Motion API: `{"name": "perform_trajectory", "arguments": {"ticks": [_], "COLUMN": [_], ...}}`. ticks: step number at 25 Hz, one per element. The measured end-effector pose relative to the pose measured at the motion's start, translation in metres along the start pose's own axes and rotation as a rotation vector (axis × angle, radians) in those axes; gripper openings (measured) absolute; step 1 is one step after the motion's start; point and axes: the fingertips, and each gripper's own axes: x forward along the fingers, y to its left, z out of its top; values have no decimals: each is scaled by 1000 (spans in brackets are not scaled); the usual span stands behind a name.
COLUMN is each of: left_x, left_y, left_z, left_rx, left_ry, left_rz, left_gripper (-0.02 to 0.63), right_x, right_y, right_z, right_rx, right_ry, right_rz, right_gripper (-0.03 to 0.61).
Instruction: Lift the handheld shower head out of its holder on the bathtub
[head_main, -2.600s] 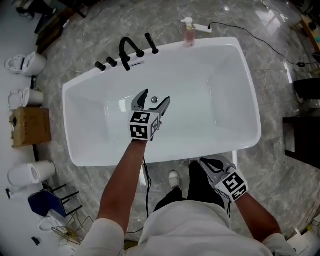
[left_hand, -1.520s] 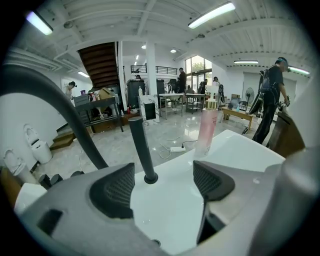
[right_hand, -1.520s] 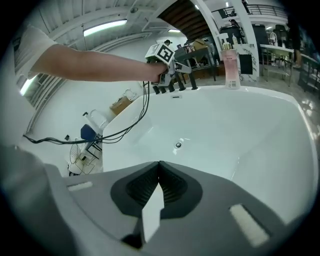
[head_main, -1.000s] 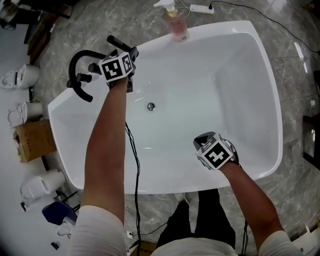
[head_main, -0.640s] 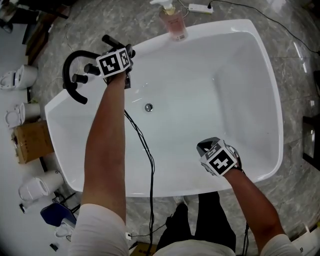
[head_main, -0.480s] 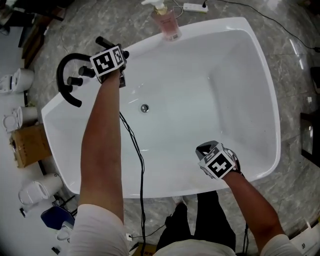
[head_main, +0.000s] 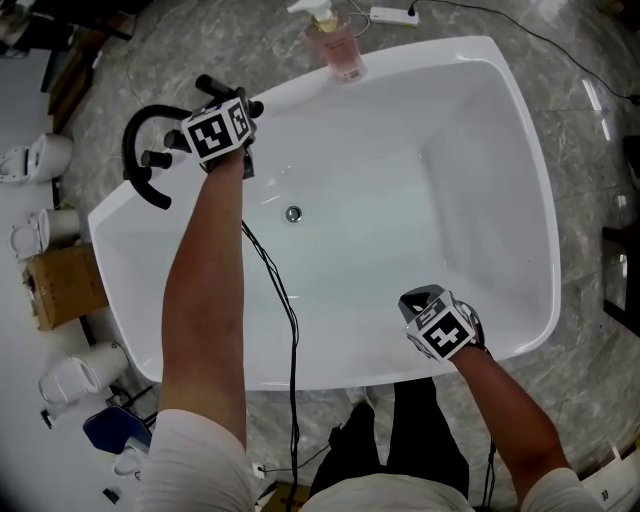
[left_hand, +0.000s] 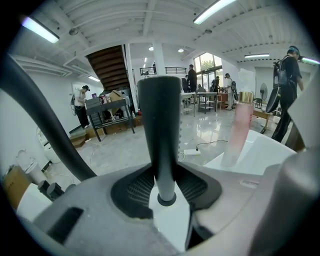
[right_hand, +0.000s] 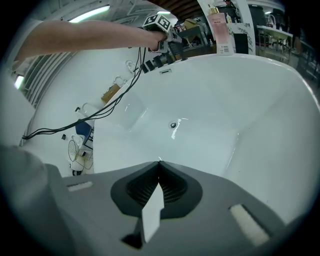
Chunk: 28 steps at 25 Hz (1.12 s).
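Note:
The handheld shower head (left_hand: 159, 125) is a black stick that stands upright in its holder on the white bathtub's (head_main: 480, 50) far left rim. Its top (head_main: 207, 85) shows past the marker cube in the head view. My left gripper (head_main: 232, 108) reaches across the tub to it. Its jaws (left_hand: 165, 190) are closing on the handle's lower end, which sits between the ribbed pads. My right gripper (head_main: 420, 298) hovers over the tub's near right side, shut and with nothing in it (right_hand: 159, 165).
A curved black spout (head_main: 135, 165) and black knobs (head_main: 152, 158) stand left of the shower head. A pink soap bottle (head_main: 343, 55) is on the far rim, a power strip (head_main: 390, 15) on the floor behind it. The drain (head_main: 293, 213) lies mid-tub. A black cable (head_main: 275, 290) trails under my left arm.
The left gripper went from the tub's middle to the black fixtures on the rim and has stayed there. The right gripper drifted a little toward the near rim.

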Motion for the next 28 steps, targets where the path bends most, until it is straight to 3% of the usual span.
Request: {"name": "perform_trajectory", "arguments": {"ticks": [19,28], "left_x": [-104,-167], "left_y": [-5,-6], "left_z": [40,63], "left_rx": [28,24], "left_ry": [-95,-134], "left_rz": [-55,-77], "left_gripper": [140,140], "right_x": [-26,-39], "right_y": [42,68], "right_z": [0,-10], "right_rx": [-48,1], "right_ry": [28,5], "right_rz": [-15,-21], "right_gripper": [12,12]}}
